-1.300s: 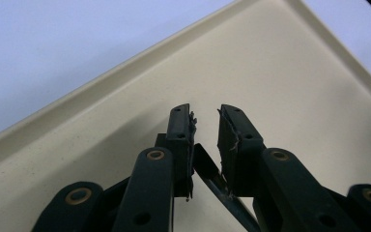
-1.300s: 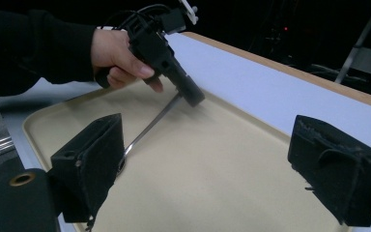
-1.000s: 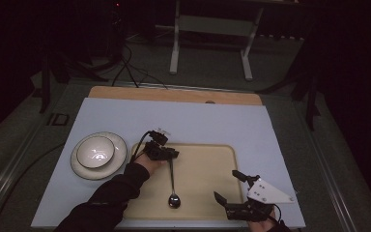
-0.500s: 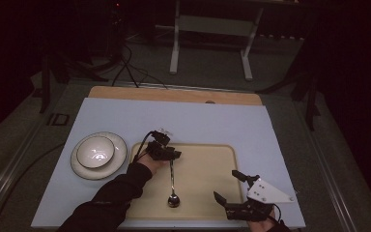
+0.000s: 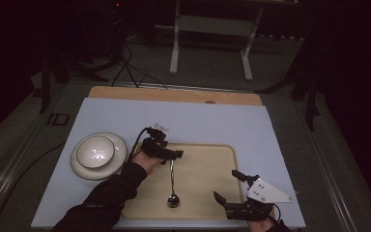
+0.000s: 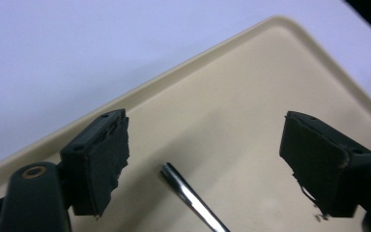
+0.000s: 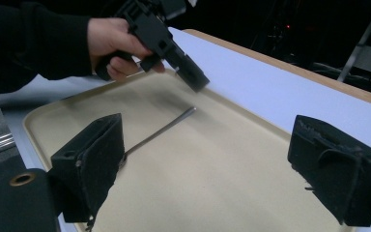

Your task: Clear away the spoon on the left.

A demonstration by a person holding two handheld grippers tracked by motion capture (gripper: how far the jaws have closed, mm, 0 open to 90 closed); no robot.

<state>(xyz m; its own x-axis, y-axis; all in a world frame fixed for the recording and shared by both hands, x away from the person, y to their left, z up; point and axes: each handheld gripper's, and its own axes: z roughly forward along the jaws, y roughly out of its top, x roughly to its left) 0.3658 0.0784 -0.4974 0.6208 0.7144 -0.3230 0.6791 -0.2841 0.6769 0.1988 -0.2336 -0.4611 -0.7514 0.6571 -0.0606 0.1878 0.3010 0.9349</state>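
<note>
Spoon (image 5: pixel 172 182) work looks close to its end, or about to begin again: the spoon lies flat on the beige tray (image 5: pixel 207 203), bowl end toward you and handle tip pointing away, and neither gripper has hold of it. Your left gripper (image 5: pixel 170 155) hangs just over the handle's far tip with its fingers (image 6: pixel 99 162) spread wide; in the left gripper view the shiny tip (image 6: pixel 168 168) sits on the tray between them, nearer the left-hand one and touching neither. Your right gripper (image 5: pixel 232 186) waits near the tray's near right corner, well apart from the spoon, its fingers (image 7: pixel 89 162) also spread and empty. Plate and bowl (image 5: pixel 95 151) stand on the worktop (image 5: pixel 251 125) off beyond your left hand (image 5: pixel 145 162), with nothing in them that I can make out. My judgement: if the spoon was to be laid on the tray, that is done and only clearing your hands is left; if it is bound for the bowl, the grasp remains to be made. Against the frame a second ago, the spoon and right gripper lie as they did, and your left gripper has shifted only slightly above the handle tip.
</note>
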